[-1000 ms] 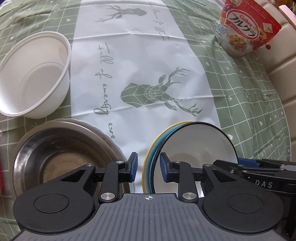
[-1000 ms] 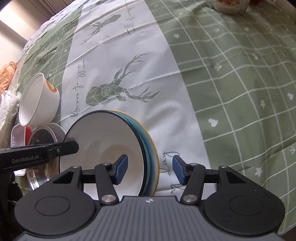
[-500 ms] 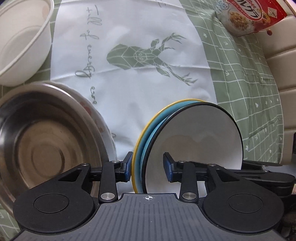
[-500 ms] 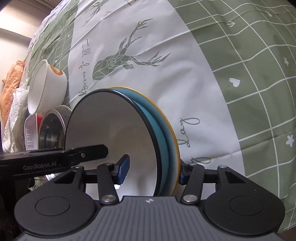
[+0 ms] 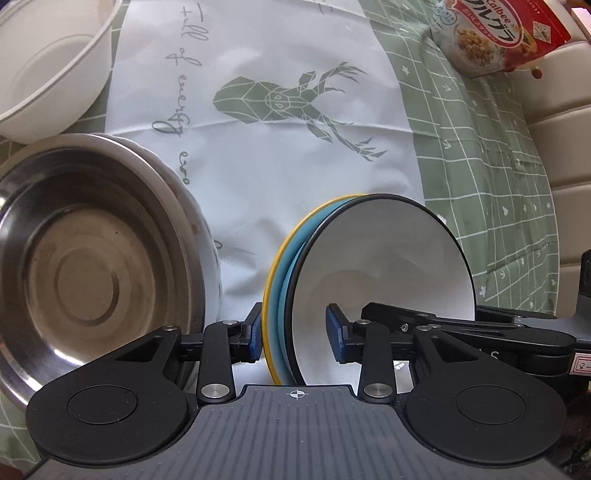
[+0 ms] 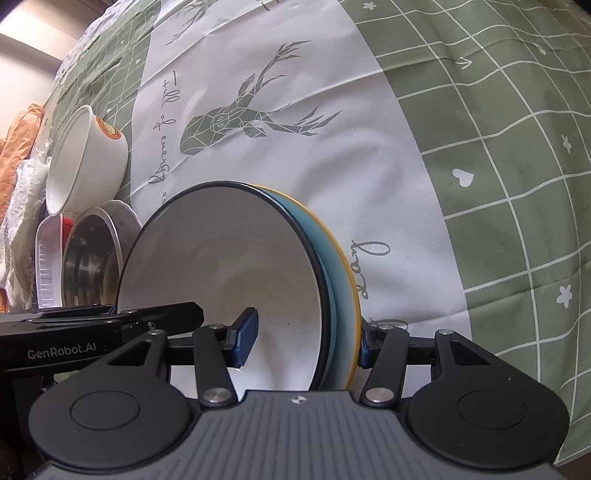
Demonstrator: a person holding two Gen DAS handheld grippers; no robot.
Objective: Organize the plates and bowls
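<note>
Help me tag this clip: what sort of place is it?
Probably a home dining table: a deer-print tablecloth, a Calbee cereal bag, and stacked plates beside a steel bowl.

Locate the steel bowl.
Left wrist view, lower left: the steel bowl sits nested in a white dish, below the white bowl, left of the plate stack.

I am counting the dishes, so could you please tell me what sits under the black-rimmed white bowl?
The white bowl is nested in a blue dish, which sits in a yellow-rimmed one. Only their edges show; their insides are covered, so anything further below cannot be seen.
</note>
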